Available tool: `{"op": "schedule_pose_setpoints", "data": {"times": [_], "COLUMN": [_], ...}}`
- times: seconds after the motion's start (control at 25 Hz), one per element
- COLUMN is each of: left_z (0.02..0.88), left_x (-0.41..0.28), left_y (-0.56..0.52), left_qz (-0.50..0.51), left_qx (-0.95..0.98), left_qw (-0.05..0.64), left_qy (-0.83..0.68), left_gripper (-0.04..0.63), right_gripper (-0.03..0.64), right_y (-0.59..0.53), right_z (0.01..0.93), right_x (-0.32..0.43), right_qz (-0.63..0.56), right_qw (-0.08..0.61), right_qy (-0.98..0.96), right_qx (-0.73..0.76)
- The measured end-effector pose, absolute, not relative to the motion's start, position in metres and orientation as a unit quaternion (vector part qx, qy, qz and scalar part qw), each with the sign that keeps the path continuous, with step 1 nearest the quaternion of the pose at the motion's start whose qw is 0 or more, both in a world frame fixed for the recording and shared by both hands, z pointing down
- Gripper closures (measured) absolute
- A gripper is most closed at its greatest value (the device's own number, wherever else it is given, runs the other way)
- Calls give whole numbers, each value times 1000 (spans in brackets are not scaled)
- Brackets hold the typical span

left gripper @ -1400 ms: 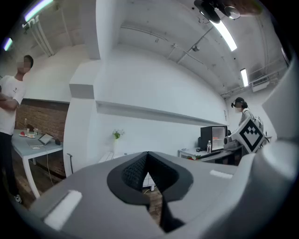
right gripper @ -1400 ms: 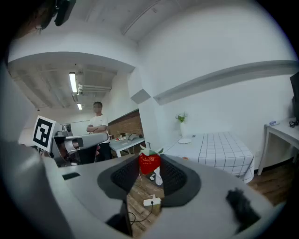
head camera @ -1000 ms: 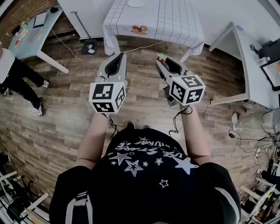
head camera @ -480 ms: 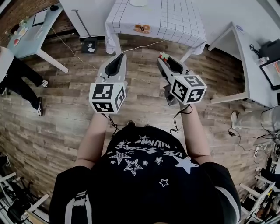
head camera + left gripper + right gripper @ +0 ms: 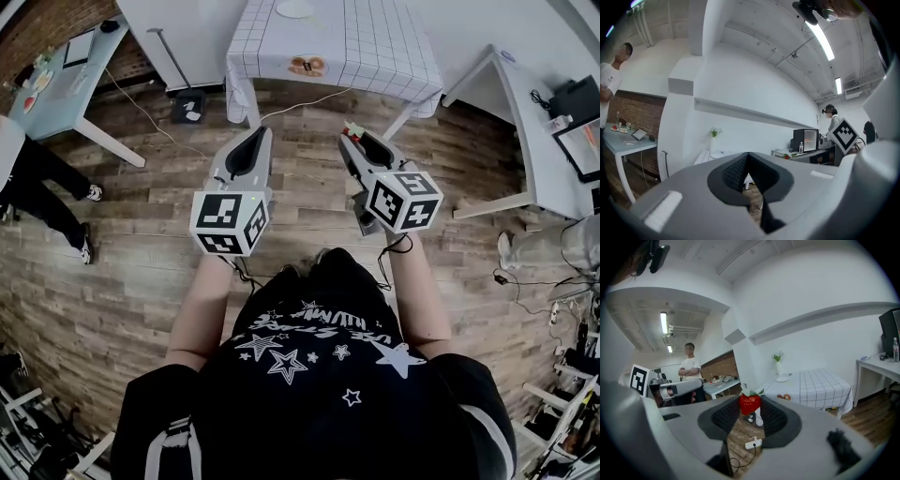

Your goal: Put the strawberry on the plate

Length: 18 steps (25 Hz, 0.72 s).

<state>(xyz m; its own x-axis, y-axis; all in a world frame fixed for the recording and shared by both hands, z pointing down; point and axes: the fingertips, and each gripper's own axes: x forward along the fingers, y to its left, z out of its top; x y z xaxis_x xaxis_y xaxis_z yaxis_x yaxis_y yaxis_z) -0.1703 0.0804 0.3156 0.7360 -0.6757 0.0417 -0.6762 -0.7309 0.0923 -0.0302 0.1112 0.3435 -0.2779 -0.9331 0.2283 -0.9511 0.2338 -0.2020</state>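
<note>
**Strawberry gripped, plate not yet reached**

The right hand-held gripper [image 5: 351,137] has its jaws spread fairly wide around a small red strawberry with green leaves [image 5: 750,404]. The dark ribbed pads press the fruit from both sides at the very tips, so it is gripped and carried in the air. The left hand-held gripper [image 5: 262,132] has its jaws closed together with nothing between them.

Both grippers point toward a counter covered with a white grid-patterned cloth [image 5: 375,47]. Both are short of its near edge, over the brown wooden plank floor [image 5: 141,206]. A round white plate [image 5: 295,8] lies at the far end of the counter, well apart from the strawberry. Two orange-brown round items [image 5: 306,66] lie close to the counter's near edge; what they are cannot be told.

Judging from this, the pick-up is done and the fruit looks securely held. The delivery is left: bring the right hand-held gripper over the counter, past the orange-brown items, to the far end. There the strawberry has to be lowered onto the plate and the jaws opened. The task seems roughly at its midpoint.
</note>
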Motion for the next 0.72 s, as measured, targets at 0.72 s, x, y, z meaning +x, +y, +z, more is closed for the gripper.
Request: {"op": "schedule_pose_setpoints", "data": {"times": [0.72], "left_z": [322], "left_x": [-142], "left_y": [15], "left_qz": [10], "left_qx": [928], "left_qw": [54], "left_qy": [-368], "left_gripper": [588], "right_gripper": [472], "right_y": [38], "right_z": [347], "right_x": [11], "right_qz": [157], "right_qw": [18], "right_qy": [-786], "right_qx": [598]}}
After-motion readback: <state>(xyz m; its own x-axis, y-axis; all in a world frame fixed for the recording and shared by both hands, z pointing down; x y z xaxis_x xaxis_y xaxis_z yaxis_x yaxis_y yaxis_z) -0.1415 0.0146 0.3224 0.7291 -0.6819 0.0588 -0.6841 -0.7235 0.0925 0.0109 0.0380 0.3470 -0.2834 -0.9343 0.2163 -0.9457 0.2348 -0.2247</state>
